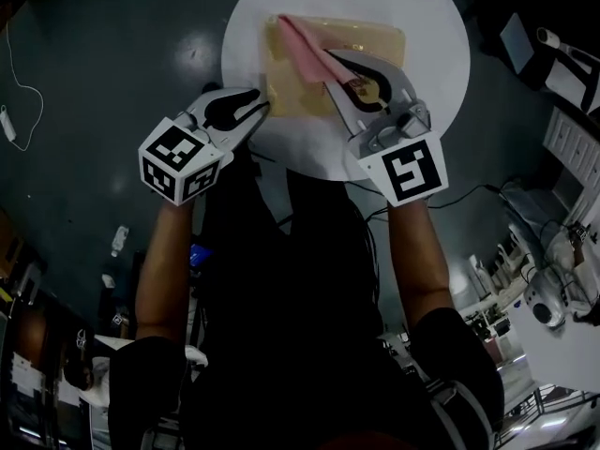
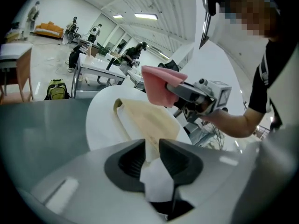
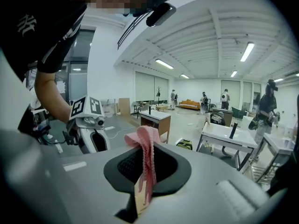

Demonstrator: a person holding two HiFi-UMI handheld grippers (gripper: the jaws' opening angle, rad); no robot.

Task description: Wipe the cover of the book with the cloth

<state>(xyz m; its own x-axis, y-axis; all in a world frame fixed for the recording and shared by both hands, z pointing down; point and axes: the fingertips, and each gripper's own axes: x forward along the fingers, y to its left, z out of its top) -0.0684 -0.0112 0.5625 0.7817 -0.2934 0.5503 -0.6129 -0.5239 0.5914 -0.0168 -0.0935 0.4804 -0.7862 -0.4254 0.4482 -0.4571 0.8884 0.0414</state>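
A tan book (image 1: 375, 43) lies on the round white table (image 1: 436, 36). My right gripper (image 1: 333, 67) is over the book, shut on a pink cloth (image 1: 302, 43) that trails across the cover toward the far left corner. In the right gripper view the cloth (image 3: 145, 146) hangs folded between the pads. My left gripper (image 1: 262, 103) sits at the book's near left edge. In the left gripper view its jaws (image 2: 152, 148) stand apart, with the book's (image 2: 147, 118) near corner running into the gap between them, and the pads do not press on it. The cloth (image 2: 156, 84) shows above the book.
The table stands on a dark floor. A white cable (image 1: 21, 92) lies at the far left, dark cables (image 1: 478, 195) at the right. Equipment and benches (image 1: 562, 82) crowd the right side. Desks (image 3: 224, 134) and people stand far off in the hall.
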